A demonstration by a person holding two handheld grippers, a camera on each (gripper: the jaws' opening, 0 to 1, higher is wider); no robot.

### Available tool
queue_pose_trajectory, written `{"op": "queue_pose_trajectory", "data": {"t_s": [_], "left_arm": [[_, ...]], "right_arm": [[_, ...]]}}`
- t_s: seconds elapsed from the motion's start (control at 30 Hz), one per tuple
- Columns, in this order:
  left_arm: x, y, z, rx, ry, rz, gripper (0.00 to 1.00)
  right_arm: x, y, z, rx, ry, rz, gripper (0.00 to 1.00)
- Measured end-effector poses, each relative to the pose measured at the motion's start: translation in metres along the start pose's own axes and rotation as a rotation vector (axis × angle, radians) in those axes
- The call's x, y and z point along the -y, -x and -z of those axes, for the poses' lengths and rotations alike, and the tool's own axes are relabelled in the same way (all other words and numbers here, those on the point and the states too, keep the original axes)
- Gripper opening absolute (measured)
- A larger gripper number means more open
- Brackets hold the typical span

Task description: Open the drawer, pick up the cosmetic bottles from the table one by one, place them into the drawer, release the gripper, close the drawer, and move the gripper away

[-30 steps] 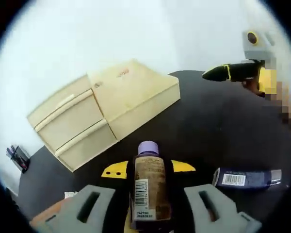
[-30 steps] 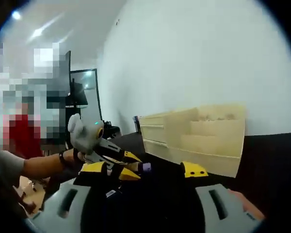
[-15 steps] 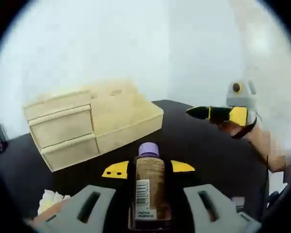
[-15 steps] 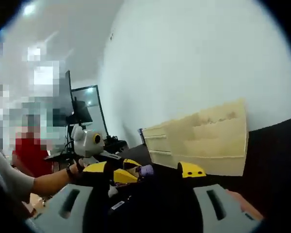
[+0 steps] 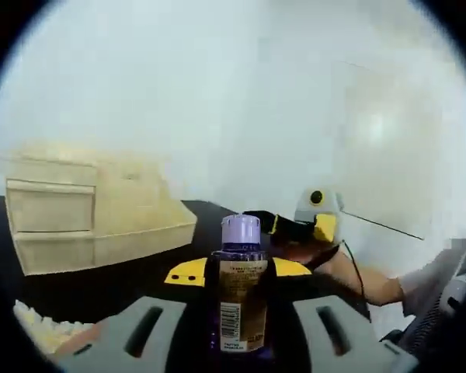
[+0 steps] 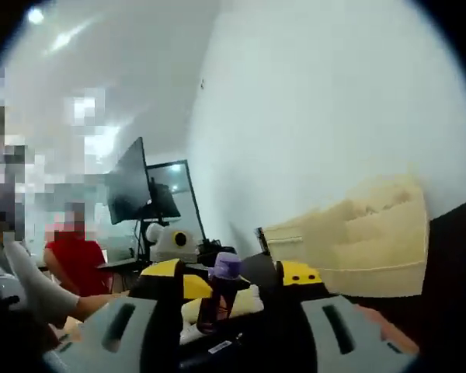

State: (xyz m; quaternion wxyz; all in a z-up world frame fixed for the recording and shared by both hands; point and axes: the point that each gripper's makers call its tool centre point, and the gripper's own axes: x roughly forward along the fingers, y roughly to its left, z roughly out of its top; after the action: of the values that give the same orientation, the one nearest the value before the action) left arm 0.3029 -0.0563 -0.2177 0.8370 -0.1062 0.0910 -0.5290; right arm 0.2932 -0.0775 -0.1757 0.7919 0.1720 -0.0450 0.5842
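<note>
Black table (image 5: pixel 124 280) w/ cream drawer unit (image 5: pixel 85 206); left gripper (image 5: pixel 237 272) clamping bottle (image 5: pixel 239 291), right gripper's (image 6: pixel 233 280) grip unclear.

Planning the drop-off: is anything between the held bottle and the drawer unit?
Nothing visible lies between the bottle, clamped in the left gripper, and the drawer unit, but both drawers look shut.

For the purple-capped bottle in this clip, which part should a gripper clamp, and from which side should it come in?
Best on the labelled brown body, below the cap. The purple-capped bottle stands upright with a narrow neck, so its wide, straight flanks give the best hold. The left gripper already holds it so, jaws on either flank, coming from the barcode face. The right gripper looks open.
</note>
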Motion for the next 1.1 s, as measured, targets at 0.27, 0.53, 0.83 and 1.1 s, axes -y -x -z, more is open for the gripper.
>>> {"op": "queue_pose_trajectory", "data": {"t_s": [0.27, 0.53, 0.83, 1.1], "left_arm": [[0.058, -0.004, 0.003, -0.017, -0.008, 0.253, 0.25], [0.076, -0.004, 0.002, -0.040, -0.029, 0.318, 0.25], [0.086, -0.006, 0.012, -0.071, -0.032, 0.366, 0.25], [0.086, -0.007, 0.013, -0.075, -0.047, 0.364, 0.25]], "right_arm": [[-0.047, 0.006, -0.009, 0.005, 0.044, -0.191, 0.37], [-0.054, 0.007, -0.009, -0.030, 0.042, -0.244, 0.31], [-0.063, 0.007, 0.005, -0.091, 0.071, -0.298, 0.29], [-0.063, 0.006, 0.002, -0.081, 0.009, -0.311, 0.23]]}}
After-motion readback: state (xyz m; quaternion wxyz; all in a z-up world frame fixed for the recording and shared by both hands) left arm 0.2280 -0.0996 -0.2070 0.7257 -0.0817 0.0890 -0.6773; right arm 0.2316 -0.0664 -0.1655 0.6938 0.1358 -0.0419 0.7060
